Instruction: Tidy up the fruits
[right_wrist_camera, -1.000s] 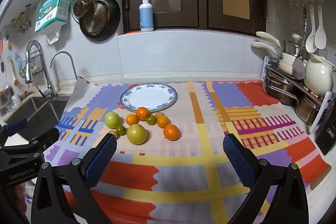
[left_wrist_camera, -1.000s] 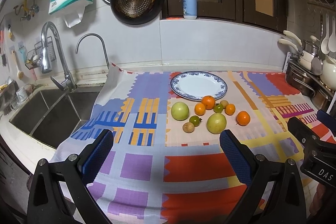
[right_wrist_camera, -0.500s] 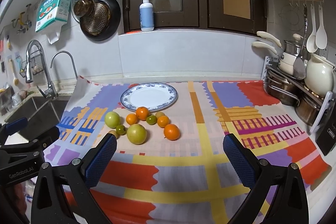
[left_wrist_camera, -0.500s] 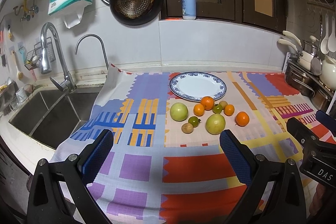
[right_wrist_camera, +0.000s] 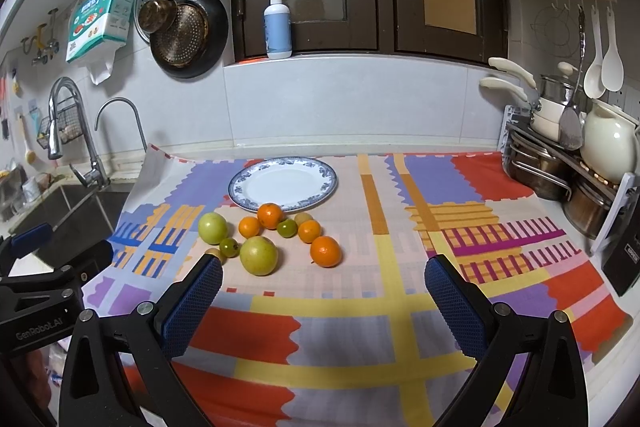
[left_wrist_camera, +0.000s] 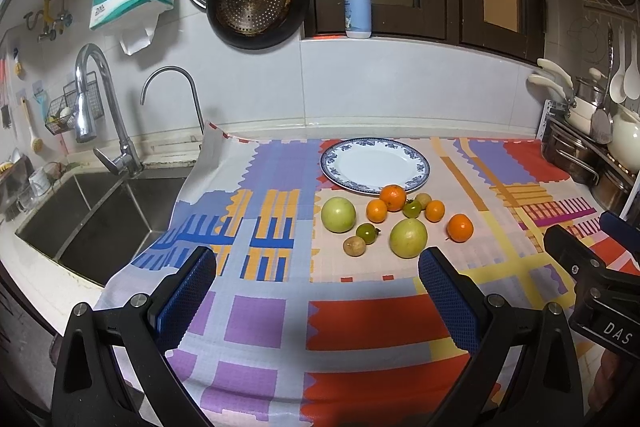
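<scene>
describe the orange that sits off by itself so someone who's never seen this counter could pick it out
Start at the blue-rimmed white plate on the patchwork cloth; the fruit lies clustered just in front of it. Go to the cluster's right, near edge: the lone orange sits there, right of the big yellow-green fruit. Unlike the other oranges, it touches nothing and lies farthest from the plate.

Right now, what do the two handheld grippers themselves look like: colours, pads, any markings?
Both are matte black plastic with silver screw heads on triangular finger arms. The left gripper and the right gripper carry blue, fine-textured pads on the jaws. White lettering shows: "DAS" on the right one's body, "GenRobot.AI" on the left one's. No cables or sleeves are visible.
</scene>
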`<state>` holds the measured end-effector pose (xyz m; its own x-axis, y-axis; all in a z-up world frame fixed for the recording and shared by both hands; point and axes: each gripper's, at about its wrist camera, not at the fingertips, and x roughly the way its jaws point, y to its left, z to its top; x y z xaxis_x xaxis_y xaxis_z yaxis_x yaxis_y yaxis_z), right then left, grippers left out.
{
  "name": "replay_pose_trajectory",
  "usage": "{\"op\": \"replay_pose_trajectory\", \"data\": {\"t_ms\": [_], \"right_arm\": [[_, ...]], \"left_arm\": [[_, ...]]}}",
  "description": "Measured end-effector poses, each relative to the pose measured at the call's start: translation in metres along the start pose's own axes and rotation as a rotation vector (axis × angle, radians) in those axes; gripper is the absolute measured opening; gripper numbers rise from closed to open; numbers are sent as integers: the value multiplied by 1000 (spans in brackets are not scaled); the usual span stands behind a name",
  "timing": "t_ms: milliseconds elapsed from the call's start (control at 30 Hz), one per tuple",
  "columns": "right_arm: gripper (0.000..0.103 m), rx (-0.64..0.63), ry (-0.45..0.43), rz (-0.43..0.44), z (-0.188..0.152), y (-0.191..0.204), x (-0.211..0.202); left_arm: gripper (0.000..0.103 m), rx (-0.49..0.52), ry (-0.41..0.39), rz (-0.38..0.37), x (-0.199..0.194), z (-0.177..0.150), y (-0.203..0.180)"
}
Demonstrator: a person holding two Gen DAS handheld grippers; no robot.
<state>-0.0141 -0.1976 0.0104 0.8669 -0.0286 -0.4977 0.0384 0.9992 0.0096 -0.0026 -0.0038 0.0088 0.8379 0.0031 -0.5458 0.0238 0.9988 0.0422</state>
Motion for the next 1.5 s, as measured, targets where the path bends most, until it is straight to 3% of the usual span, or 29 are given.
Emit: {"op": "replay_pose_trajectory", "data": {"t_ms": [667, 1000, 1267, 1500], "right_arm": [[102, -7, 13, 3, -2, 5, 6], [102, -15, 40, 5, 1, 11, 21], [102, -3, 90, -1, 4, 18, 49], [95, 4, 152, -38, 7, 26, 83]], "left_arm": [[103, -1, 4, -3, 4, 1, -1], [103, 5, 30, -14, 26, 1, 9], [93, 34, 54, -76, 56, 5, 14], [80, 60, 137, -151, 102, 10, 16]]}}
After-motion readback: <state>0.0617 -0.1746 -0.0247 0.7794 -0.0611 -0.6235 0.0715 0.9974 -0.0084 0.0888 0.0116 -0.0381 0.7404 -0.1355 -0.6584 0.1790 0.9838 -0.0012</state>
